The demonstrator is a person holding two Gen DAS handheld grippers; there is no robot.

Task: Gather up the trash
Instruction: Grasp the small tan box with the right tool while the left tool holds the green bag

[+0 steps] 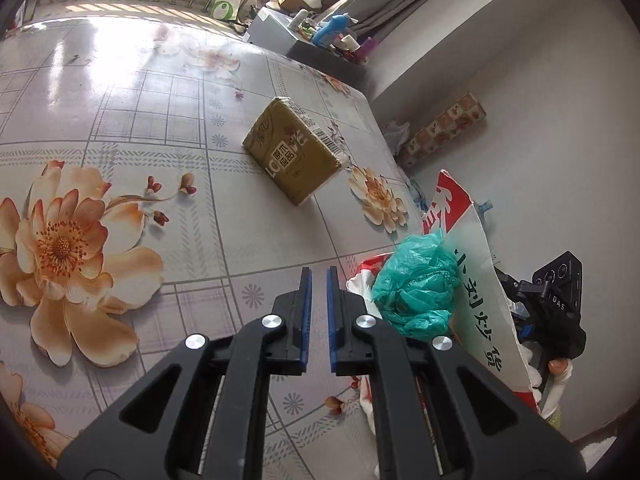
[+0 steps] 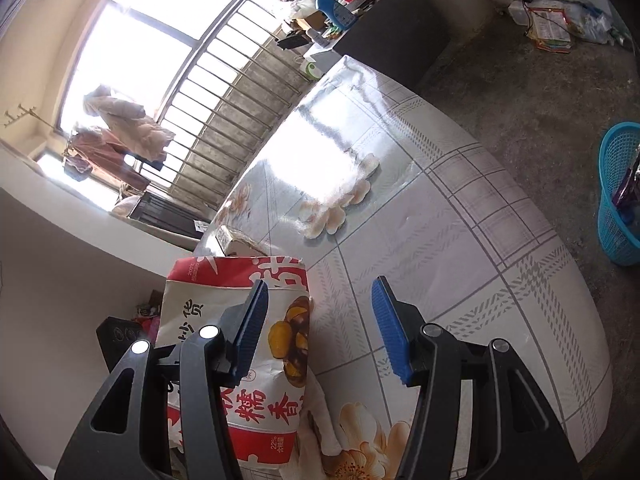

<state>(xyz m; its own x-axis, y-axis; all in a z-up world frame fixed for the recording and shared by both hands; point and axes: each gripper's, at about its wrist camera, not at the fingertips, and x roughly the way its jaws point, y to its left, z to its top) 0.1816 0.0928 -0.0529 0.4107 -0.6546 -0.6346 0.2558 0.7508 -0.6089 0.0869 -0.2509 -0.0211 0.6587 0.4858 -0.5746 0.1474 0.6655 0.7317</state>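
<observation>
table with floral cloth; left gripper clenched on nothing beside a teal plastic bag inside a chestnut snack bag; right gripper parted, its left finger against that bag

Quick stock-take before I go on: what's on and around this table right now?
table: one, floral grey-white cover, fills both views
tissue pack: one, olive-gold, mid-table near the far edge
paper snack bag: one, red and white, upright at the table edge
plastic bag: one, teal, crumpled, stuffed in the snack bag's mouth
basket: one, blue mesh, on the floor beside the table
patterned box: one, brown, on the floor by the wall
left tool: black, blue pads, shut, empty
right tool: open, beside the snack bag
</observation>
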